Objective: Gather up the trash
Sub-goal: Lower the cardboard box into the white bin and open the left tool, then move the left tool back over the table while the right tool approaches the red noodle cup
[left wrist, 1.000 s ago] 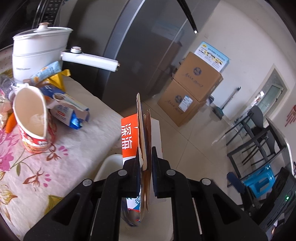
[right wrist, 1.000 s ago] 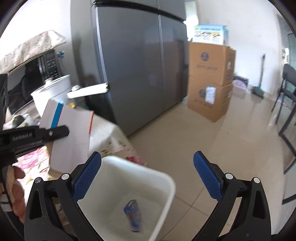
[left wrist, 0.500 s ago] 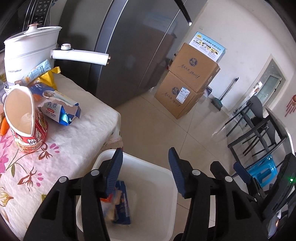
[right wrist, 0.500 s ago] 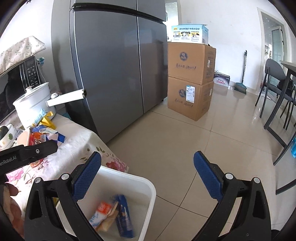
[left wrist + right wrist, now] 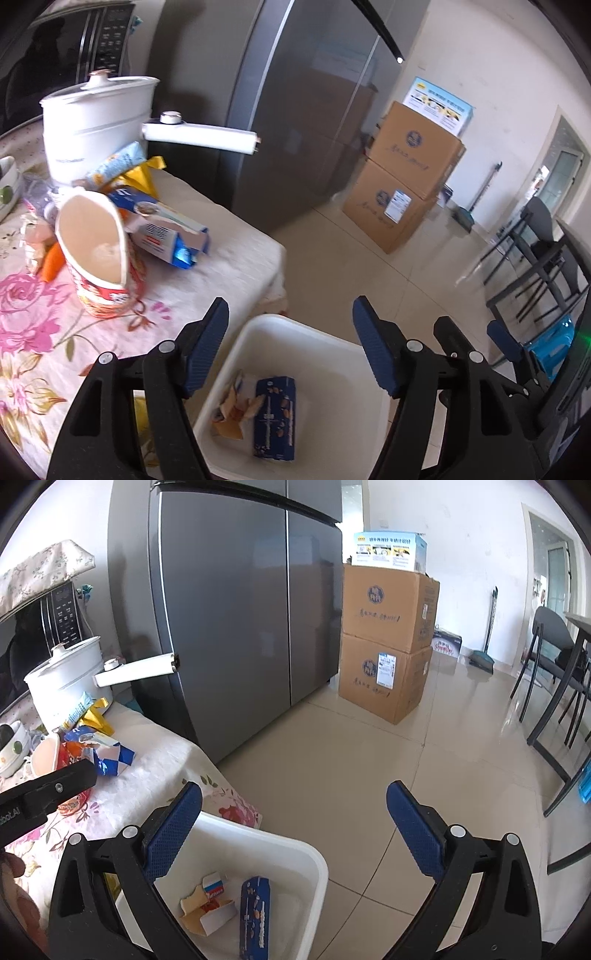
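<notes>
Both grippers hang with their two blue-padded fingers spread wide and nothing between them. The left gripper (image 5: pixel 290 345) sits over one white bin (image 5: pixel 332 343), which stands on the floor just beside the table (image 5: pixel 229 236). Below and between its fingers, two pieces of trash lie in the bin — a dark blue carton (image 5: pixel 275 417) and, touching its left side, a crumpled orange-and-white box (image 5: pixel 231 410).

The right gripper (image 5: pixel 293 825) also looks down on the bin (image 5: pixel 314 864), whose far corner lies under its left finger; the same blue carton (image 5: pixel 255 904) and torn box (image 5: pixel 207 908) show there.

Beyond and left of the left gripper's left finger, more trash rests on the flowered tablecloth: one red noodle cup (image 5: pixel 98 254), upright with its mouth squashed, one torn blue-and-white carton (image 5: pixel 166 236) just behind it, and a blue wrapper (image 5: pixel 118 166) and a yellow wrapper (image 5: pixel 142 177) against one white electric pot (image 5: pixel 99 122). Two stacked cardboard boxes (image 5: pixel 388 642) stand well ahead, beside one grey fridge (image 5: pixel 236 602).
</notes>
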Demonstrator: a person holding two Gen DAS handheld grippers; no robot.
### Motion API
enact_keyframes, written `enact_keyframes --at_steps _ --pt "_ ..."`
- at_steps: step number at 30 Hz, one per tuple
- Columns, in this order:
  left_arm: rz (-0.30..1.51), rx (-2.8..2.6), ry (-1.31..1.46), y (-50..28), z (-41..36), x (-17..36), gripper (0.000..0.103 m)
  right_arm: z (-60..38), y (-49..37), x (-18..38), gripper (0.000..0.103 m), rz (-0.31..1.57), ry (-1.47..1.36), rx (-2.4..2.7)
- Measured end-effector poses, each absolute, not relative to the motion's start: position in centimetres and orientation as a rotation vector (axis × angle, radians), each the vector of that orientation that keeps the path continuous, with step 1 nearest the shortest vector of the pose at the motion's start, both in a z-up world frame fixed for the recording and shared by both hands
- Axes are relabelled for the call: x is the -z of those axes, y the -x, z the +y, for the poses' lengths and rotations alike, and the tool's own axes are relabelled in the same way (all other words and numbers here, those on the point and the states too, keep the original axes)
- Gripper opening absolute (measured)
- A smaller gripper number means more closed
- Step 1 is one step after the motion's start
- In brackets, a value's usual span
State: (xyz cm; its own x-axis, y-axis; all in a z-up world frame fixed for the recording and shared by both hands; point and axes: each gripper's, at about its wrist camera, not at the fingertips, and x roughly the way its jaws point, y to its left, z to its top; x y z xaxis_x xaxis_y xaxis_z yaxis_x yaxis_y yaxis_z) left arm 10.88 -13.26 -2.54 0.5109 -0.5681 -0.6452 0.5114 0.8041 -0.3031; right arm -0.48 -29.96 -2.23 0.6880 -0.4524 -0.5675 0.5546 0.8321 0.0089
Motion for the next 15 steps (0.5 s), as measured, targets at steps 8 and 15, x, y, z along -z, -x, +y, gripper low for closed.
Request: enact_keyframes --at_steps 8,15 --pt "0.793 0.589 0.078 -11.5 -11.2 2.4 0.070 -28.3 -1.3 1.8 0.096 0.581 -0.178 0.530" --pt "0.796 0.537 0.101 -12.5 -9.2 2.6 0.070 -27.1 -2.8 1.8 0.096 0.594 -0.170 0.507"
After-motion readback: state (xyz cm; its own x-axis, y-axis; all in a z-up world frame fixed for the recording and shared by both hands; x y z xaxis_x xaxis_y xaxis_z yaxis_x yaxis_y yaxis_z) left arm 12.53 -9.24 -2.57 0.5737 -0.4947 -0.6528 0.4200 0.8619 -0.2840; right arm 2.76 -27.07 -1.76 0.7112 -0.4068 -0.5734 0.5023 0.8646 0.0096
